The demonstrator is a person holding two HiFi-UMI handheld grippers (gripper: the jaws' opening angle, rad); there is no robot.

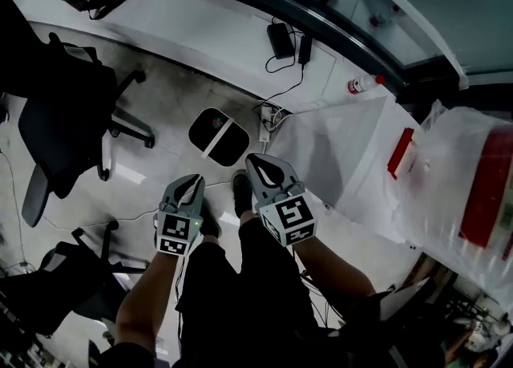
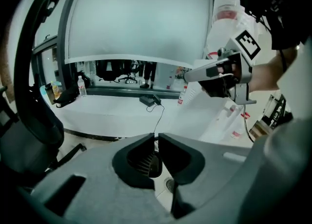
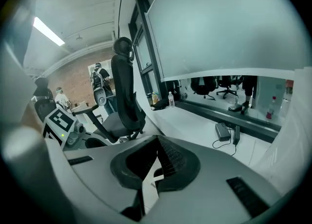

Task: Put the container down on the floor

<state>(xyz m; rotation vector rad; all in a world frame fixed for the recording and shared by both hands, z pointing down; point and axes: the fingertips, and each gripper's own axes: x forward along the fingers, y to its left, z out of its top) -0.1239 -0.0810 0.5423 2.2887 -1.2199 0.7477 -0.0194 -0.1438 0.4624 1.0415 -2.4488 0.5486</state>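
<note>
Left grey claw (image 1: pixel 191 185) and right grey claw (image 1: pixel 255 163), each closed and empty, hang over the pale floor (image 1: pixel 168 110) beside a translucent plastic container (image 1: pixel 345 150) with red clasp

My left gripper (image 1: pixel 192 179) and my right gripper (image 1: pixel 255 159) are grey shells with black inner pads. Each one carries a cube (image 1: pixel 176 234) with black-and-white square markers. I wear black trousers (image 1: pixel 240 282) and dark shoes (image 1: pixel 241 192).

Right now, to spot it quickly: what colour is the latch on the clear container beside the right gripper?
Red; the latch shows best in the head view.
</note>
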